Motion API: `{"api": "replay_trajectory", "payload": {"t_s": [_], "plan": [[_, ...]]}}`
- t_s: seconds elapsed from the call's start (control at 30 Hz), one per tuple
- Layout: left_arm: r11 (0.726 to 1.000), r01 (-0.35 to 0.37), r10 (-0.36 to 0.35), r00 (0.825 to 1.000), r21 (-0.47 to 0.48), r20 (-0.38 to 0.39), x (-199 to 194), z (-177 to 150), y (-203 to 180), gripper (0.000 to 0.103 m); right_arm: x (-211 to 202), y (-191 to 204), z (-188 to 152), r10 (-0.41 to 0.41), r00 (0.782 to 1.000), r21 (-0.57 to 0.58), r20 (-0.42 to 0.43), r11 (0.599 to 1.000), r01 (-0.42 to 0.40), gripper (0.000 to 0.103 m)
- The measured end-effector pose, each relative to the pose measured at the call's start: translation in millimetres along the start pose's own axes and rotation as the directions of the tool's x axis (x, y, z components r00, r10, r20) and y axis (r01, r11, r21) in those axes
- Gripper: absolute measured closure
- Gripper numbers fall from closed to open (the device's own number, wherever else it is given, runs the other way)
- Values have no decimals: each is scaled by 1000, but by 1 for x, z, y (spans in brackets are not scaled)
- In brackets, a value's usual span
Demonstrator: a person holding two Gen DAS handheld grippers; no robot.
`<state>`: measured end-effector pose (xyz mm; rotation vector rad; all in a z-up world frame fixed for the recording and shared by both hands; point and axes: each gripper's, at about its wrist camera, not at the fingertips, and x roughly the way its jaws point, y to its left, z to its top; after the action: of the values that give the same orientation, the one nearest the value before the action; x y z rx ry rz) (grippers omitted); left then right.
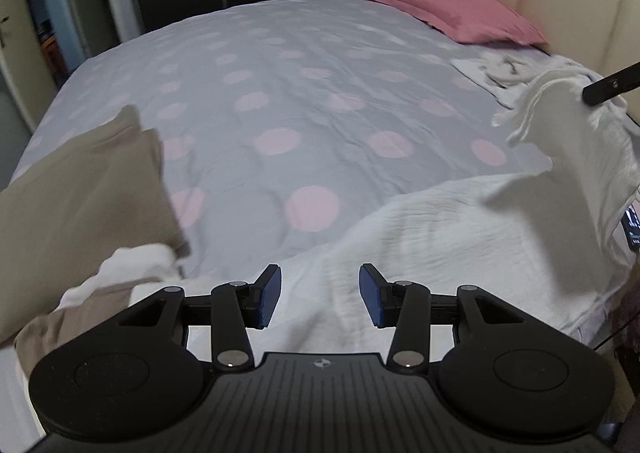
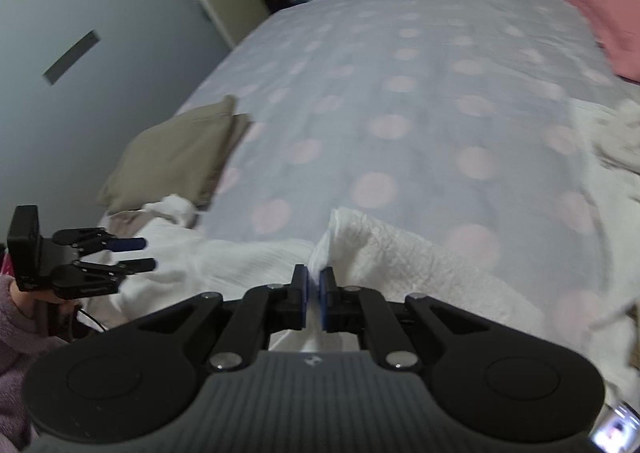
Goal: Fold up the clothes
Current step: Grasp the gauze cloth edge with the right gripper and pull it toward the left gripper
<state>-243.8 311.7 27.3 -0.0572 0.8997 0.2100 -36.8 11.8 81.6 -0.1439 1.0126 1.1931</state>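
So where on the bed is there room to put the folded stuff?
The big bare patch is the spotted cover, between the tan pile, the pink pillow and the white cloth. It is crowded along the near edge and by the crumpled white clothes near the pillow.

The right gripper (image 2: pixel 314 289) pinches a corner of white cloth (image 2: pixel 400 253) above the spotted bedcover (image 2: pixel 400 93); the left gripper (image 2: pixel 142 253) hangs open at left; a tan folded garment (image 2: pixel 176 157) lies beyond.

Dim, flat indoor light, no glare; bedspread (image 2: pixel 400 101) smeared by motion blur in right view, sharper in left; fisheye bending edges, dark doorway beyond it.
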Motion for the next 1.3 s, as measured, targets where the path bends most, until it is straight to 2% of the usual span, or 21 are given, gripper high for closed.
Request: {"api": "replay_trajectory", "payload": {"t_s": [0.2,0.4,0.53,0.7,1.0,1.17,1.3], "plan": [[999,-16,17,1000,-39,22,-11,-8,19,61,60,52,20,86,996,-9,-33,996,-87,96],[990,-78,77,997,-116,-16,-14,-23,50,62,111,113,38,173,983,-39,-62,984,-176,96],[974,-137,128,990,-180,-63,-14,-41,76,67,139,149,46,235,968,-54,-86,969,-240,96],[951,-161,150,987,-264,-63,-27,-61,101,67,172,188,49,311,941,-67,-130,945,-321,96],[929,-142,149,989,-342,-6,-48,-78,116,67,238,240,42,355,913,-41,-202,928,-370,96],[915,-107,131,991,-389,34,-60,-84,121,67,276,250,30,305,923,-35,-234,946,-322,95],[919,-59,91,994,-391,63,-64,-82,118,66,291,252,23,288,926,-38,-244,951,-306,87]]}}
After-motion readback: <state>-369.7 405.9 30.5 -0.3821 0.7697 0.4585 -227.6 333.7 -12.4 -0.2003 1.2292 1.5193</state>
